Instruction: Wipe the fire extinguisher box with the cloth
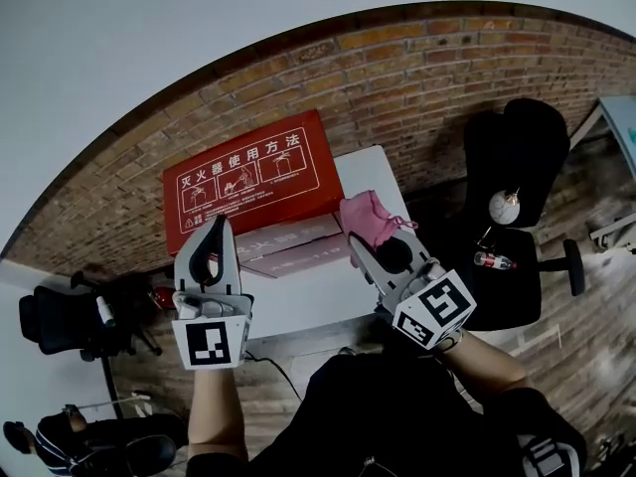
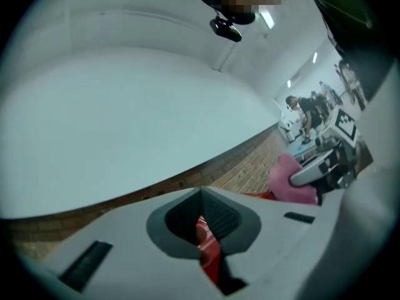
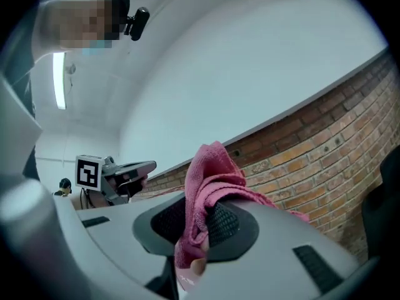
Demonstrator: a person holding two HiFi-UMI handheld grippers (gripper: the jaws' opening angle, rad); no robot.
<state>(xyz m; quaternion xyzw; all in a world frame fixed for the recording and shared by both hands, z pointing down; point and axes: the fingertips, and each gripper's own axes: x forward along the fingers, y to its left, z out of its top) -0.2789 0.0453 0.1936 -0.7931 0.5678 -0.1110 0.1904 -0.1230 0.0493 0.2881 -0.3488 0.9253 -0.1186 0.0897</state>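
Note:
The red fire extinguisher box (image 1: 253,177) with white printed instructions stands against the brick wall, behind a white table (image 1: 318,301). My left gripper (image 1: 216,229) is raised in front of the box's lower left corner, jaws shut with nothing held. Through the slit between the jaws in the left gripper view, a strip of the red box (image 2: 209,252) shows. My right gripper (image 1: 373,238) is just right of the box, shut on a pink cloth (image 1: 368,217). The cloth (image 3: 209,180) bunches up out of the jaws in the right gripper view.
A pale pink carton (image 1: 288,246) lies on the table under the box's front. A black office chair (image 1: 517,167) stands to the right with small items on its seat. Another dark chair (image 1: 60,321) is at the left. The brick wall (image 1: 447,78) runs behind.

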